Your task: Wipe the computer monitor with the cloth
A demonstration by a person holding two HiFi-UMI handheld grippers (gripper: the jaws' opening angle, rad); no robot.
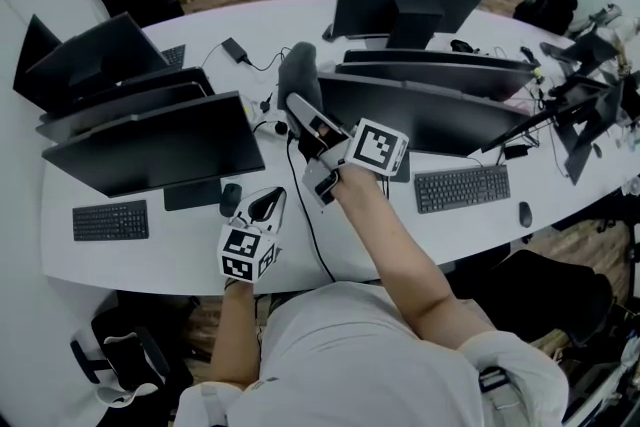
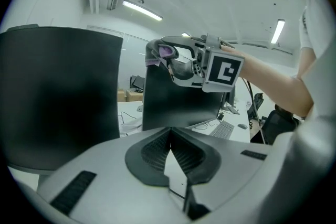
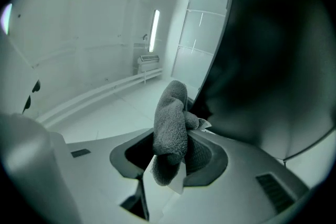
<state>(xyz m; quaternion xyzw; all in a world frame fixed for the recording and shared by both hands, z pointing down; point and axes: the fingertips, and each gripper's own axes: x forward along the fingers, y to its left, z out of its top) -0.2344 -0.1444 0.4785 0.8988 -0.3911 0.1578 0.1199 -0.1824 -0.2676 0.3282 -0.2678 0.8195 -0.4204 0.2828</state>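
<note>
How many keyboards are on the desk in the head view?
3. A front-left keyboard, a front-right keyboard, and a back-left keyboard partly hidden by a monitor. Others may be hidden behind the screens.

White short-sleeved shirt [image 1: 372, 355], bare forearms, and a pale hand-held gripper on each side.

The left gripper [image 1: 268, 203] and the right gripper [image 1: 300, 107] have smooth light grey housings. Each carries a white cube, the left cube [image 1: 247, 255] and the right cube [image 1: 378, 147], printed with black square markers. Inside the jaws sit dark ribbed pads [image 2: 153, 152] in a black surround, and narrow dark slots [image 2: 73, 191] mark the housing's flanks.
</note>
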